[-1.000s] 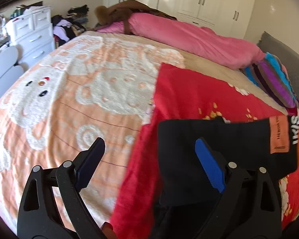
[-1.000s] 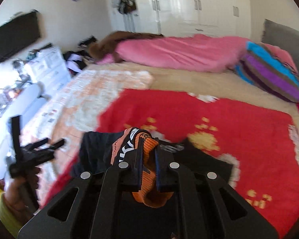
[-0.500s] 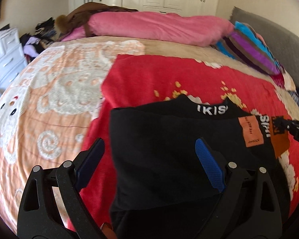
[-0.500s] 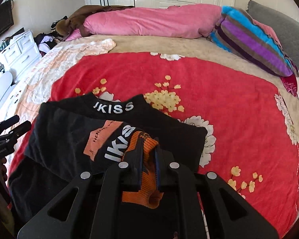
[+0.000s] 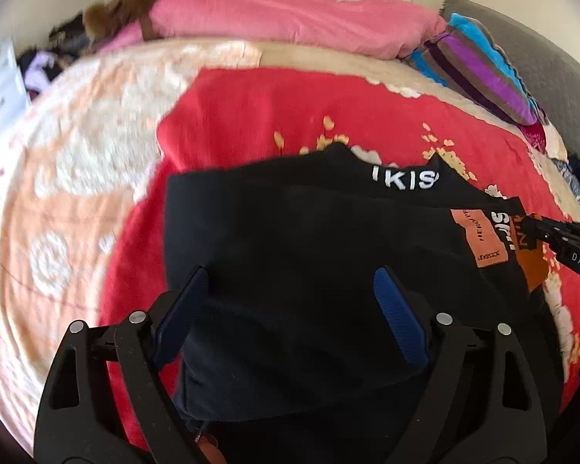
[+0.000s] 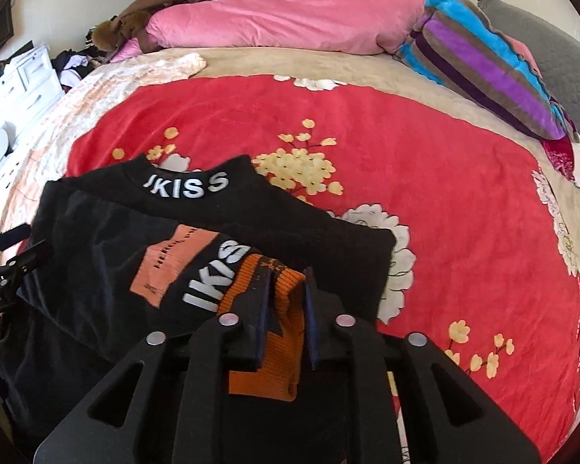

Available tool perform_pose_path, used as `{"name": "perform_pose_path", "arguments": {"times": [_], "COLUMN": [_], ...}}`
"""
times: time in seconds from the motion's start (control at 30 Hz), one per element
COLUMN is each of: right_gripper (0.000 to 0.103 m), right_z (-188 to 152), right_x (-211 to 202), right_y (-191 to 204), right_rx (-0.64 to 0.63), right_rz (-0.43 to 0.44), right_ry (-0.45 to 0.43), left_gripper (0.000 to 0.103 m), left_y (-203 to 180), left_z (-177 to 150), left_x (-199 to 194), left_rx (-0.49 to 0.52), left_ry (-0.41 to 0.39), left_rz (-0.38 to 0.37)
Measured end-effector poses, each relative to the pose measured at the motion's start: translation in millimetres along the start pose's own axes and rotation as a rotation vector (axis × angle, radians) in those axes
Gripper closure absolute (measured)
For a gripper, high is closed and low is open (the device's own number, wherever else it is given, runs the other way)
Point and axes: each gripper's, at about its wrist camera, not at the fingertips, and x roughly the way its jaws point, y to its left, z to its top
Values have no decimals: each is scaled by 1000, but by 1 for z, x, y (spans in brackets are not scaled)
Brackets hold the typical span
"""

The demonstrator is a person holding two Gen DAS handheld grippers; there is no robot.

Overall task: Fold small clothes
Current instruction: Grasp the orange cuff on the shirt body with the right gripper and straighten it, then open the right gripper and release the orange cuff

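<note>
Black top (image 6: 220,247) lies half-folded on red blanket (image 6: 464,193). My right tongs (image 6: 286,309) just easing apart, orange cuff (image 6: 278,344) between the pads. Left tongs (image 5: 290,309) wide, empty, over the cloth. Soft, light, limp; pinch at hem corners.

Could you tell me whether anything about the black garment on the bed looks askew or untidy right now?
Yes: the black garment lies unevenly folded on the red blanket, its layers offset, and its orange cuff is bunched between the fingers of the right hand-held gripper.
</note>
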Motion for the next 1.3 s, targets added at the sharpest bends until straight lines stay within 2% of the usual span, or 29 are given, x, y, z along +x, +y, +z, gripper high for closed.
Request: {"name": "perform_pose_path", "arguments": {"times": [0.03, 0.13, 0.23, 0.33, 0.43, 0.53, 0.77, 0.87, 1.0, 1.23, 1.3], "right_gripper": [84, 84, 82, 73, 73, 73, 72, 61, 59, 51, 45], "right_z": [0, -2, -5, -11, -17, -23, -37, -45, -48, -48, -47], "right_x": [-2, -13, -23, -32, -34, -29, -6, 4, 9, 0, -5], "right_y": [-2, -4, -4, 4, 14, 23, 24, 15, 8, 1, -3], "right_rx": [8, -9, -3, -14, -33, -46, -27, 20, 61, 78, 96], "right_rz": [-10, -27, 17, 66, 114, 140, 151, 147, 177, 179, 186], "right_ry": [-5, -40, -57, -67, -55, -35, 32, 52, 51, 26, 13], "left_gripper": [23, 23, 23, 23, 23, 23, 23, 23, 22, 22, 21], "left_y": [1, 4, 5, -2, -11, -23, -40, -39, -40, -38, -37], "left_z": [-1, -2, 0, 3, 4, 1, -12, -17, -18, -17, -16], "left_x": [3, 3, -4, -18, -25, -22, -4, 9, 14, 8, 5], "left_rx": [-3, -2, -19, 14, 30, 57, 139, 153, 159, 141, 143], "left_ry": [12, 14, -7, -53, -69, -44, 20, 64, 68, 57, 53], "left_rz": [11, 35, 8, 26, -1, -31, 10, 43, 58, 47, 44]}}
